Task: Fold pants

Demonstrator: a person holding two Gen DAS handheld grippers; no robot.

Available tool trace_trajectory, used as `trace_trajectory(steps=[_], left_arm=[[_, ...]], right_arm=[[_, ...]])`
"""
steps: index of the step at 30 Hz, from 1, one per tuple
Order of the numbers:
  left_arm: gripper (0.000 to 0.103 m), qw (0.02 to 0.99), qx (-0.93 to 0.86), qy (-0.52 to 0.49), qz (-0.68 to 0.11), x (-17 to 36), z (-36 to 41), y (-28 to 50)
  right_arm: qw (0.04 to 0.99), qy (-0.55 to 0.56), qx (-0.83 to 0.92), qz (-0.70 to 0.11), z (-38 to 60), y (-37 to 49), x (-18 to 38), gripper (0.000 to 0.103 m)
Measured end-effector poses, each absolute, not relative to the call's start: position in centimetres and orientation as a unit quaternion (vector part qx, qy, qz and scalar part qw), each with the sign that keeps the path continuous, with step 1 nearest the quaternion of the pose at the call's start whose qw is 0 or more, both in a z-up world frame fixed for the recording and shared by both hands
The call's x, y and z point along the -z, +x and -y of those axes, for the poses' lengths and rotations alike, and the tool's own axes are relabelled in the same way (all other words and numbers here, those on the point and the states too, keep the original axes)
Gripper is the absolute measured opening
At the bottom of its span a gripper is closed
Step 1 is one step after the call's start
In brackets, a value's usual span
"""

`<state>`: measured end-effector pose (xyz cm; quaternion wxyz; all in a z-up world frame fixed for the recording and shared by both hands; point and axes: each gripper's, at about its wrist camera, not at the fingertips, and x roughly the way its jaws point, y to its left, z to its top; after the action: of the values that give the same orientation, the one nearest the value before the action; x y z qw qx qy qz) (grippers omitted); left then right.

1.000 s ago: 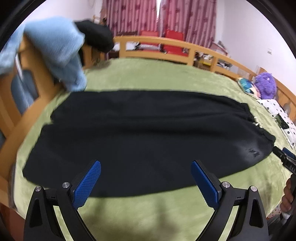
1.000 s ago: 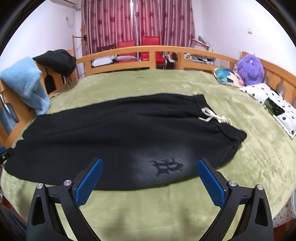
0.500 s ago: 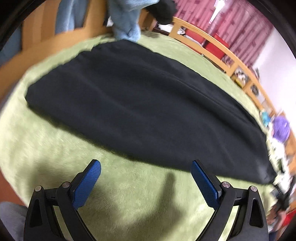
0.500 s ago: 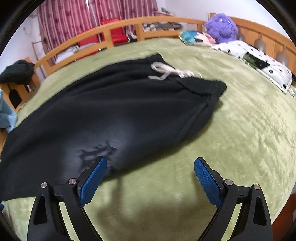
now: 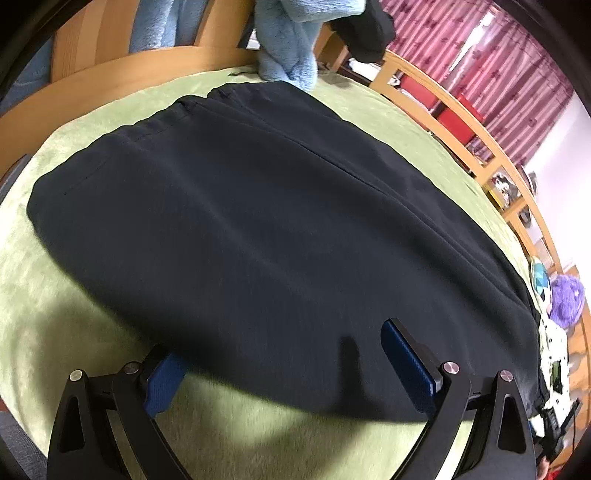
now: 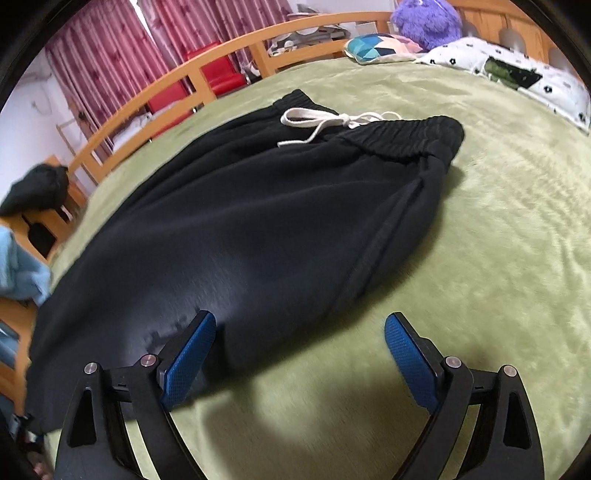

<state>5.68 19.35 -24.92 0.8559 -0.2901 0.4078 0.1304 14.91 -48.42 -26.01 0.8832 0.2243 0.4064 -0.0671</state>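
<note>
- The black pants [image 6: 258, 221] lie spread out flat on the green blanket [image 6: 498, 240] of a bed, with both legs side by side; I see no fold in them.
- The elastic waistband [image 6: 406, 136] with its white drawstring [image 6: 325, 122] is at the far end in the right wrist view, and the leg cuffs [image 5: 122, 147] are at the far end in the left wrist view, near the wooden bed frame [image 5: 110, 81].
- The left gripper [image 5: 288, 362] is wide apart and holds nothing. It is at the near long edge of the pants; the left pad seems to be partly under or against the cloth edge, and the right pad stands over the cloth, but I cannot tell if it touches.
- The right gripper [image 6: 299, 350] is also wide apart and holds nothing. Its left pad is over the near edge of the pants, close to a printed logo [image 6: 159, 336], and its right pad is over the bare blanket.
- In my judgement the task is at its very beginning: the pants are laid out and nothing is grasped. What is left is to close on the near edge, bring one leg over the other, and then fold along the length.
- Around the pants: a light blue towel [image 5: 291, 48] hangs on the frame beside the cuffs, a purple plush toy [image 6: 424, 22] and a flowered pillow [image 6: 517, 74] are well apart past the waistband, and red chairs [image 6: 218, 74] stand before pink curtains [image 6: 110, 55].
</note>
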Motion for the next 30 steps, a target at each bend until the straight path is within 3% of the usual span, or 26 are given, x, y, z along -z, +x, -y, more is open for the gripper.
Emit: trace_trajectory(steps=[1, 2, 4, 5, 6, 7, 8, 9, 18, 25, 30], left_arm=[[0.091, 0.855, -0.134, -0.292, -0.408, 24.8, -19.4, 5.5], [0.081, 0.852, -0.141, -0.292, -0.410, 24.7, -19.7, 5.9], [0.067, 0.849, -0.150, -0.296, -0.411, 24.5, -20.2, 6.0], [0.055, 0.846, -0.154, -0.303, -0.411, 24.4, -20.7, 6.2], [0.035, 0.844, -0.157, -0.305, -0.412, 24.3, -21.0, 6.1], [0.023, 0.842, -0.163, -0.305, -0.414, 24.0, -21.5, 6.3], [0.015, 0.843, -0.159, -0.306, -0.414, 23.8, -22.0, 6.3], [0.010, 0.844, -0.146, -0.312, -0.412, 23.2, -22.3, 6.1], [0.009, 0.898, -0.110, -0.256, -0.342, 14.2, -22.6, 10.9], [0.009, 0.926, -0.113, -0.211, -0.291, 8.3, -22.1, 19.5], [0.009, 0.933, -0.124, -0.198, -0.275, 7.2, -21.9, 25.2]], right_arm=[[0.882, 0.226, 0.068, -0.408, 48.4, 15.4, 26.2, 0.093], [0.881, 0.226, 0.070, -0.410, 48.3, 15.8, 26.3, 0.092], [0.885, 0.209, 0.071, -0.409, 47.6, 16.4, 26.3, 0.078], [0.887, 0.199, 0.064, -0.413, 47.1, 16.6, 26.2, 0.059], [0.887, 0.193, 0.058, -0.415, 47.0, 16.8, 26.2, 0.042], [0.890, 0.187, 0.046, -0.413, 46.6, 16.9, 26.1, 0.035], [0.891, 0.186, 0.045, -0.412, 46.4, 16.9, 25.9, 0.025], [0.892, 0.184, 0.043, -0.410, 46.2, 16.8, 25.5, 0.022], [0.918, 0.186, -0.002, -0.349, 45.0, 18.5, 15.7, 0.017], [0.933, 0.172, -0.007, -0.316, 43.7, 26.6, 10.1, 0.016], [0.938, 0.177, -0.010, -0.298, 43.4, 34.3, 8.5, 0.016]])
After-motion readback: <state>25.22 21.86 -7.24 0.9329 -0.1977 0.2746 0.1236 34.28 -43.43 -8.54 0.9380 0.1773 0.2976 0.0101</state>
